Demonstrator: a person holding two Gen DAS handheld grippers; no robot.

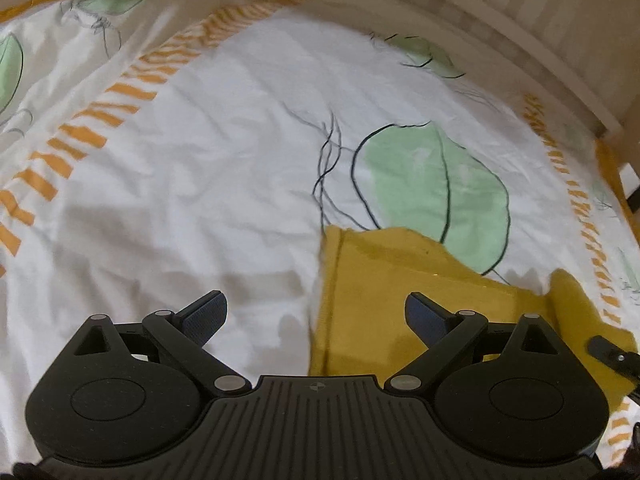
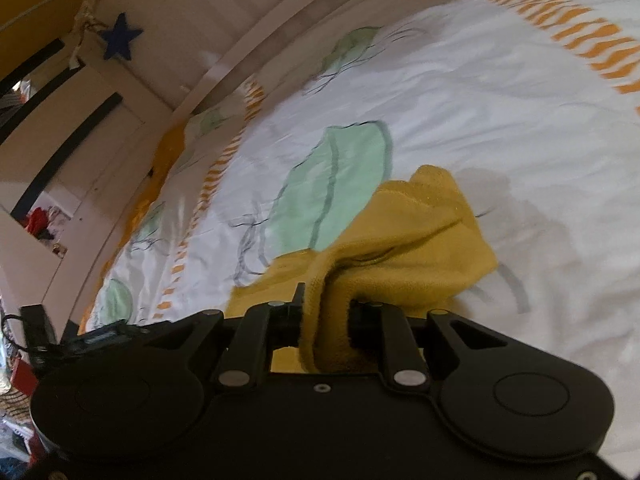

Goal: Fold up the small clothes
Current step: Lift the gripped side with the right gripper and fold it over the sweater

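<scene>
A white bedsheet [image 1: 208, 184] printed with green leaves and bands of orange dashes is covering the bed and filling most of both views. Along its far edge a pale wooden bed rail [image 1: 500, 40] is running, and in the right wrist view a small blue star [image 2: 122, 36] is hanging on the pale furniture beyond that rail.

On the sheet, a mustard-yellow garment [image 1: 400, 292] is lying just below the large green leaf [image 1: 436, 192], its hemmed edge overlapping the leaf's lower tip. In the right wrist view the same cloth [image 2: 420, 236] is bunching and rising off the sheet beside that leaf, casting a grey shadow on the white fabric next to it.

The right gripper [image 2: 324, 320] is pinching a fold of the yellow garment; its two fingers are standing close together with the fabric squeezed between them and spilling over both sides.

The left gripper [image 1: 316, 316] is hovering above the sheet with its fingers spread wide apart and nothing between them; one blue-padded fingertip [image 1: 424, 316] is hanging over the garment's near corner, the other over bare sheet.
</scene>
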